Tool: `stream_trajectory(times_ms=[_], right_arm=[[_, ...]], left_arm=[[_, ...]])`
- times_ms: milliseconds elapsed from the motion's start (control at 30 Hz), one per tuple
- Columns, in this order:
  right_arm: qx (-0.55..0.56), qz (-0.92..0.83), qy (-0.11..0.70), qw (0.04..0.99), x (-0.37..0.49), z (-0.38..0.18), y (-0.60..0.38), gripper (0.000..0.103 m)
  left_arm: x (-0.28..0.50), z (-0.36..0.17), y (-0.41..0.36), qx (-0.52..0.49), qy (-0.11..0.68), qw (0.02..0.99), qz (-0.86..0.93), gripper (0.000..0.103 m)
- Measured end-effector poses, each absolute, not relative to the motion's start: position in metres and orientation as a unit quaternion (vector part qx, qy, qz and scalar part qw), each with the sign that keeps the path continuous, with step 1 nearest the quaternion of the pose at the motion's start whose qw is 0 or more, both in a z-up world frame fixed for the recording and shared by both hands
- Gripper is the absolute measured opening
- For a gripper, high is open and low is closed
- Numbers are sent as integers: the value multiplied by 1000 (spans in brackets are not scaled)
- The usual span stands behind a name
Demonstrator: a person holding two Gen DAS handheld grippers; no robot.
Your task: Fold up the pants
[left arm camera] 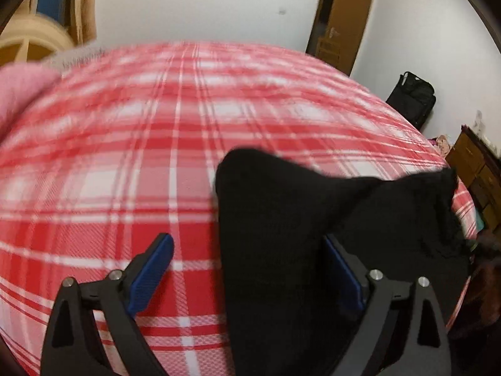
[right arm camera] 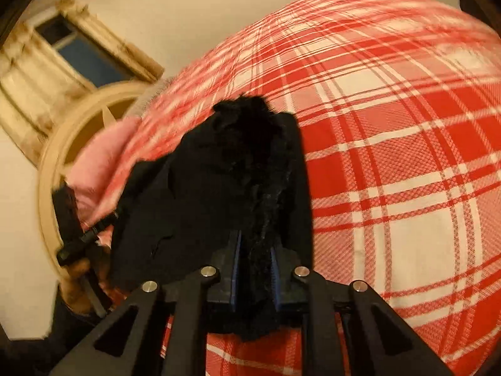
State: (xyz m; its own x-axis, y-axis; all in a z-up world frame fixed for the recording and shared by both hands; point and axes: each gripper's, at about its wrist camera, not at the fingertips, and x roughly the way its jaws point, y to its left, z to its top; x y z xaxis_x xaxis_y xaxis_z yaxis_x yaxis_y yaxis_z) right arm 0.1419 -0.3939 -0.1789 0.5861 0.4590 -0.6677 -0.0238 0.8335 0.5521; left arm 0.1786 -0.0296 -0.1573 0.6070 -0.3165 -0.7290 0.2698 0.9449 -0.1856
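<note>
Red-checked bedcover (left arm camera: 125,163) carries the black pants (left arm camera: 281,235), partly lifted. Right tongs (right arm camera: 254,269) clench a bunched edge; left tongs (left arm camera: 250,269) gape, cloth against one pad. Left should probably grip a matching corner first.

The right tool (right arm camera: 255,269) at bottom centre pinches a bunched fold of the black pants (right arm camera: 219,188), which rise toward mid-frame over a red-and-white plaid bedsheet (right arm camera: 391,156). A pink cloth (right arm camera: 97,169) lies left; the left tool (right arm camera: 70,228) shows at far left.
</note>
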Motion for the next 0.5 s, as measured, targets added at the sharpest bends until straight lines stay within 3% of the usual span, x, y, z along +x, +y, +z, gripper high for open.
stream_trajectory(times_ms=[33, 233, 267, 300, 333, 500], right_arm=[[261, 137, 428, 855, 142, -178, -397, 27], [186, 125, 342, 912, 132, -118, -376, 38], [172, 143, 334, 916, 132, -108, -365, 43], [157, 164, 332, 916, 136, -102, -353, 58], [142, 190, 339, 910, 144, -99, -336, 61], [120, 141, 403, 896, 197, -134, -327, 60]], left_arm=[[179, -159, -29, -40, 413, 893, -171, 96], [168, -152, -36, -12, 403, 899, -170, 96], [166, -148, -35, -14, 398, 901, -172, 96], [165, -146, -34, -16, 394, 903, -173, 96], [165, -145, -34, -16, 392, 904, -171, 96], [158, -146, -49, 24, 384, 908, -167, 98]])
